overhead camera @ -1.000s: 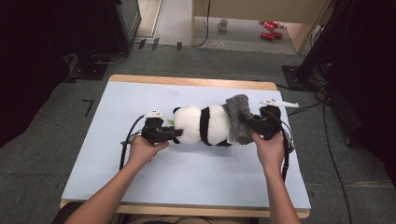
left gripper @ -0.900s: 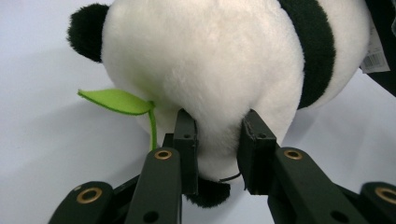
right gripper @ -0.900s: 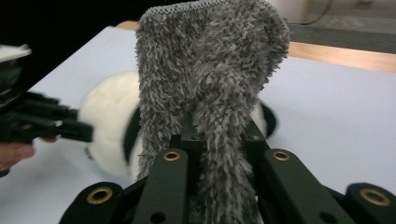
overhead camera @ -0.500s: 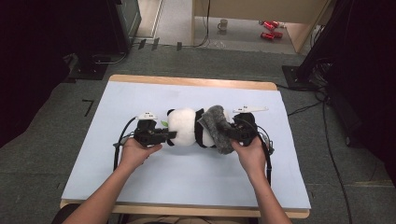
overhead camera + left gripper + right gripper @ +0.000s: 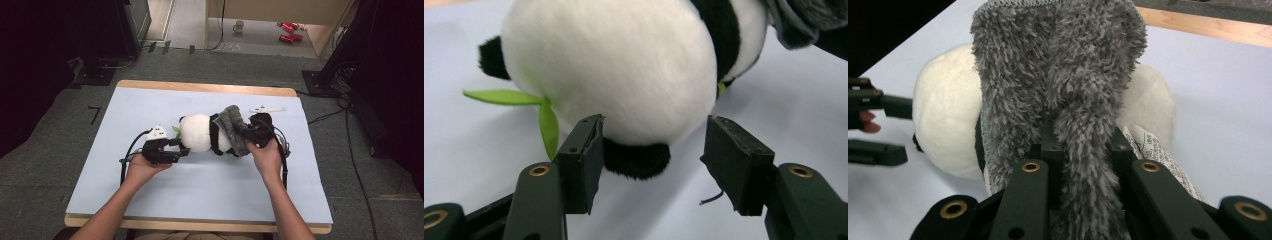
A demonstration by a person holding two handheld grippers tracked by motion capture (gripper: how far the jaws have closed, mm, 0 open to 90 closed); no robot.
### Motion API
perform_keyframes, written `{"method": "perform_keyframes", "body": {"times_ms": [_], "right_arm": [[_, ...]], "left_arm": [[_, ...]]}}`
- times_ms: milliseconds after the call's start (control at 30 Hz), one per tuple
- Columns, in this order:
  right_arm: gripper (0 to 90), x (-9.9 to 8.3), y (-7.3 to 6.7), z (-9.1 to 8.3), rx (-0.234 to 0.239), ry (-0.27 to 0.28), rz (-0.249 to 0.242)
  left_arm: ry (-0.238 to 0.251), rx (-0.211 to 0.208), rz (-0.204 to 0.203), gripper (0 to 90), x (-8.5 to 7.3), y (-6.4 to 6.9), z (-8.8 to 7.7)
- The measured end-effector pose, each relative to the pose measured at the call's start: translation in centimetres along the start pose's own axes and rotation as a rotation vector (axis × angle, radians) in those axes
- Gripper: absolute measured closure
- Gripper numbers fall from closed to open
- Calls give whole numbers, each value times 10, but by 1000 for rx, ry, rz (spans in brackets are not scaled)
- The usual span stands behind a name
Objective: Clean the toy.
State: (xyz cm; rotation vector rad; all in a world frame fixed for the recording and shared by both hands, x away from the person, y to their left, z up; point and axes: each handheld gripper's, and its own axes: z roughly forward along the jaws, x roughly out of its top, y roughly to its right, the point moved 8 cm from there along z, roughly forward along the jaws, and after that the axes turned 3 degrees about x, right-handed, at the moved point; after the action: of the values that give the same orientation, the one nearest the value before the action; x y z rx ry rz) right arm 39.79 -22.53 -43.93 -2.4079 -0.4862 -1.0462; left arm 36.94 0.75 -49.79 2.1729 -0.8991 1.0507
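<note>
Now your left fingers point(image 5: 651, 165) have just been opening, nothing pinched between them, the plush panda point(image 5: 202, 132) just ahead.

It lies lengthwise across the bench point(image 5: 150, 200), long axis running hand to hand. Your right fingers point(image 5: 1083, 150) sit clamped on the grey fuzzy cloth point(image 5: 1058, 65) draped over the panda's far end, so that hand is on the work. The panda's face is hidden from you.
</note>
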Motion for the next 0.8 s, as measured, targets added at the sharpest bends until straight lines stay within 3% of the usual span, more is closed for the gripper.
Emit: {"method": "perform_keyframes", "body": {"times_ms": [400, 567, 700, 800], "right_arm": [[772, 16, 3, 8, 7, 35, 9], [772, 17, 2, 9, 9, 43, 12], [772, 17, -1, 6, 5, 40, 11], [772, 18, -5, 2, 1, 44, 9]], "left_arm": [[70, 29, -35, 364, 0, -9, 18], [70, 51, -43, 383, -1, -10, 24], [68, 73, -52, 480, 0, -12, 27], [45, 46, -120, 643, 2, -12, 26]]}}
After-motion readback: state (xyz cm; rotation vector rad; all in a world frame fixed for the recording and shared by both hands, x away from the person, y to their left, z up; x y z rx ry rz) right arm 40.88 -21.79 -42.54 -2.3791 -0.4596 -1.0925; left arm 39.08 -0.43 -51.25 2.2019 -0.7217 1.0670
